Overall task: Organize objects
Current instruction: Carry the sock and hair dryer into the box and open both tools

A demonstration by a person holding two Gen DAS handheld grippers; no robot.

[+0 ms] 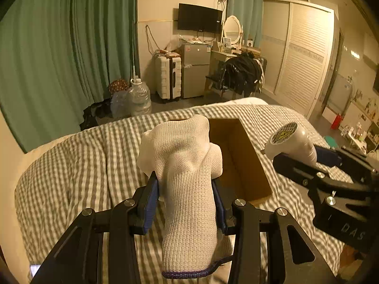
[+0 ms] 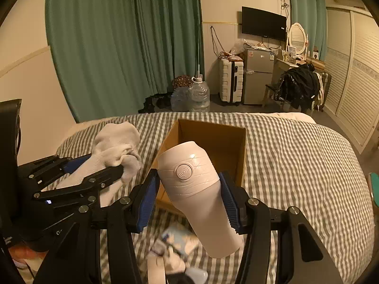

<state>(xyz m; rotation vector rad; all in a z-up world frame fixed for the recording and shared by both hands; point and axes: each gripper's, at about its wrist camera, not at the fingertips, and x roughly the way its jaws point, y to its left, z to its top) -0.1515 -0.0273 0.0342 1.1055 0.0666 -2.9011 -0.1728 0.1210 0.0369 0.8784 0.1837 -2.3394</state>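
Left hand-held gripper [image 1: 187, 203] clamps a white glove [image 1: 187, 165], right hand-held gripper [image 2: 188, 201] clamps a hair dryer [image 2: 196, 189]; both hang above the bed [image 2: 296, 165] near the open cardboard box [image 2: 213, 137]. Best lower each fully inside the box before releasing.

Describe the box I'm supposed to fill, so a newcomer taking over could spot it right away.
Start at the bed with the grey-and-white checked cover that fills the foreground. In its middle stands an open brown cardboard box, just beyond the white knitted glove in the left tool and the pale hair dryer in the right tool. It is the only container on the bed.
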